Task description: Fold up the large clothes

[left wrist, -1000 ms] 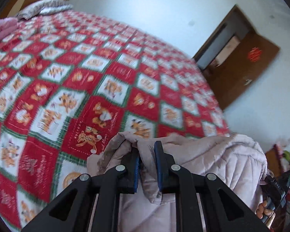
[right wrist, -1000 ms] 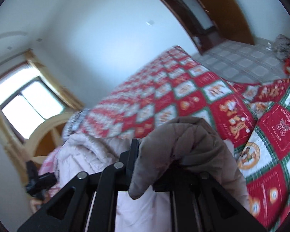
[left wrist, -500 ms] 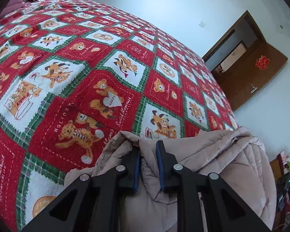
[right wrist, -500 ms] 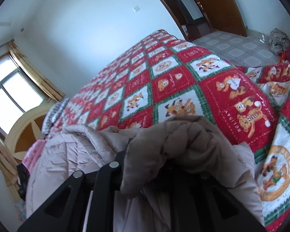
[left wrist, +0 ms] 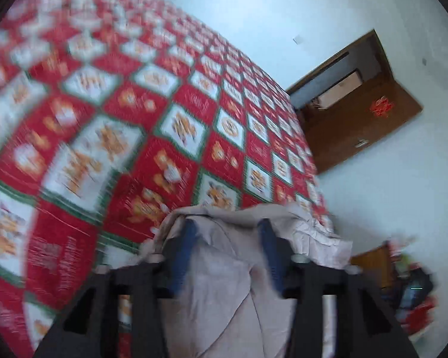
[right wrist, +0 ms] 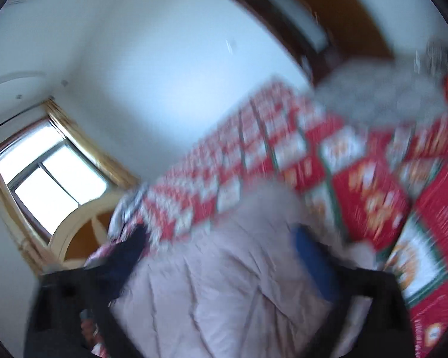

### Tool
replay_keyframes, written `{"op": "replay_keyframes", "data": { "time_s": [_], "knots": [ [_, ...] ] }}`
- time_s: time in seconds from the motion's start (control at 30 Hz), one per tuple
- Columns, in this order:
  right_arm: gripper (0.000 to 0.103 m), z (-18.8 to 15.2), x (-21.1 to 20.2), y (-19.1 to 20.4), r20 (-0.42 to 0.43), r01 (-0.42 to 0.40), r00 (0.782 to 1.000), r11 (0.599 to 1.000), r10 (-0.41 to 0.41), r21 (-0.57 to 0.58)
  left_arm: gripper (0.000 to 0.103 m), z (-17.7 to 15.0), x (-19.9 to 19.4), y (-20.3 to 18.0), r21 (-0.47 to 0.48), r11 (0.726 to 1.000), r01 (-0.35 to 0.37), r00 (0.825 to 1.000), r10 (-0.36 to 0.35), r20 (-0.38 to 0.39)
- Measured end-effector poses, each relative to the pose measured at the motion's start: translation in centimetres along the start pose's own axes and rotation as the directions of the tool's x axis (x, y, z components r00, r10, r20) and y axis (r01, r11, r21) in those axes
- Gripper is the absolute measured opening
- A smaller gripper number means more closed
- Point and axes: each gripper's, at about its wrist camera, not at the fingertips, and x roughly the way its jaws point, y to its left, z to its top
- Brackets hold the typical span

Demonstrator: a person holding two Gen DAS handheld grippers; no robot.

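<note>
Two blurred fisheye views look along hand-held grippers over a bed.

In the left wrist view, the left gripper (left wrist: 227, 232), black with blue pads, fills the bottom centre. Its jaws are spreading apart; the pale pink quilted padded coat (left wrist: 224, 283) lies between them, but the pads do not press on it. The coat is heaped at the lower centre of the frame, on the near edge of the red, white and green patchwork bedspread printed with orange animals (left wrist: 134, 125), which covers the left and middle. At the right, a brown wooden door with a red paper ornament (left wrist: 358, 125) stands open against a white wall (left wrist: 254, 15).

In the right wrist view, the right gripper (right wrist: 221, 238) sits at the bottom, its jaws opening very wide. The same coat (right wrist: 224, 268) lies between and below them, not gripped. The bedspread (right wrist: 367, 185) runs across the right half. A bright window with yellow curtains (right wrist: 53, 176) is at the left edge.
</note>
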Motion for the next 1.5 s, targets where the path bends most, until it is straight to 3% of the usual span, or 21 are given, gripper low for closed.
{"op": "replay_keyframes", "data": {
  "time_s": [0.03,0.07,0.13,0.17,0.2,0.23,0.3,0.37,0.5,0.6,0.77,0.87,1.0,1.1,1.2,1.23,1.3,1.33,1.4,1.5],
  "knots": [
    [0.103,0.1,-0.6,1.4,0.021,0.016,1.0,0.999,-0.015,-0.038,0.083,-0.1,-0.8,-0.9,0.045,0.998,-0.053,0.997,0.051,0.06],
    [0.103,-0.1,-1.1,2.6,0.038,0.033,0.999,0.997,-0.03,-0.076,0.089,-0.2,-1.4,-1.7,0.078,0.993,-0.083,0.991,0.074,0.114],
    [0.101,-1.4,-0.8,5.3,0.023,0.046,0.999,0.983,-0.043,-0.178,0.089,-0.1,-2.0,-2.9,0.107,0.99,-0.092,0.983,0.074,0.168],
    [0.091,-2.7,0.2,6.9,-0.025,0.055,0.998,0.966,-0.063,-0.252,0.089,-0.1,-1.9,-3.2,0.093,0.991,-0.091,0.983,0.075,0.17],
    [0.073,-3.6,1.2,7.7,-0.063,0.065,0.994,0.952,-0.087,-0.3,0.089,-0.2,-1.7,-3.4,0.084,0.993,-0.083,0.983,0.068,0.168],
    [0.061,-4.8,2.7,8.7,-0.103,0.082,0.987,0.933,-0.125,-0.351,0.089,-0.6,-0.9,-4.2,0.101,0.992,-0.076,0.986,0.059,0.156],
    [0.012,-6.6,5.6,9.8,-0.17,0.116,0.965,0.905,-0.201,-0.409,0.089,-2.2,1.5,-7.3,0.209,0.969,-0.133,0.984,0.105,0.143],
    [0.011,-8.2,8.2,9.8,-0.212,0.118,0.952,0.907,-0.219,-0.405,0.089,-4.2,4.3,-9.8,0.273,0.942,-0.196,0.975,0.158,0.153],
    [0.011,-10.9,12.5,9.4,-0.245,0.123,0.94,0.904,-0.238,-0.409,0.089,-6.8,9.5,-11.2,0.283,0.948,-0.144,0.989,0.13,0.07],
    [0.011,-12.6,14.3,6.6,-0.283,0.158,0.918,0.911,-0.278,-0.382,0.089,-7.7,11.5,-10.9,0.3,0.936,-0.182,0.982,0.158,0.102],
    [0.0,-12.9,13.2,2.9,-0.282,0.16,0.932,0.957,-0.227,-0.241,0.094,-8.5,12.5,-10.2,0.316,0.94,-0.13,0.988,0.098,0.118],
    [0.0,-13.0,13.0,1.9,-0.286,0.161,0.934,0.965,-0.216,-0.205,0.095,-9.1,13.2,-10.4,0.336,0.929,-0.156,0.984,0.117,0.135],
    [0.0,-12.8,13.0,1.8,-0.288,0.188,0.927,0.961,-0.242,-0.202,0.097,-8.8,15.3,-11.4,0.38,0.898,-0.222,0.975,0.195,0.11],
    [0.0,-12.5,13.2,3.5,-0.304,0.238,0.896,0.928,-0.323,-0.287,0.097,-9.1,15.2,-11.2,0.382,0.894,-0.235,0.972,0.207,0.113],
    [0.0,-12.0,10.8,6.2,-0.221,0.234,0.915,0.889,-0.338,-0.392,0.097,-9.2,15.4,-11.2,0.384,0.89,-0.245,0.969,0.218,0.113],
    [0.0,-12.0,10.3,6.5,-0.199,0.256,0.91,0.87,-0.364,-0.42,0.097,-9.2,15.3,-11.2,0.384,0.89,-0.245,0.969,0.218,0.113],
    [0.002,-12.7,10.8,5.5,-0.197,0.323,0.872,0.828,-0.449,-0.459,0.097,-9.2,15.3,-11.3,0.383,0.891,-0.243,0.97,0.216,0.113],
    [0.002,-13.1,11.1,4.0,-0.224,0.316,0.87,0.846,-0.439,-0.429,0.097,-9.2,15.4,-11.3,0.384,0.891,-0.242,0.97,0.215,0.112],
    [0.0,-12.9,10.9,2.2,-0.231,0.281,0.9,0.896,-0.37,-0.344,0.097,-9.1,15.3,-11.3,0.383,0.892,-0.241,0.97,0.214,0.113],
    [0.0,-12.8,11.1,1.2,-0.247,0.263,0.907,0.917,-0.341,-0.299,0.097,-9.2,15.3,-11.3,0.383,0.891,-0.243,0.97,0.216,0.112]
  ]
}}
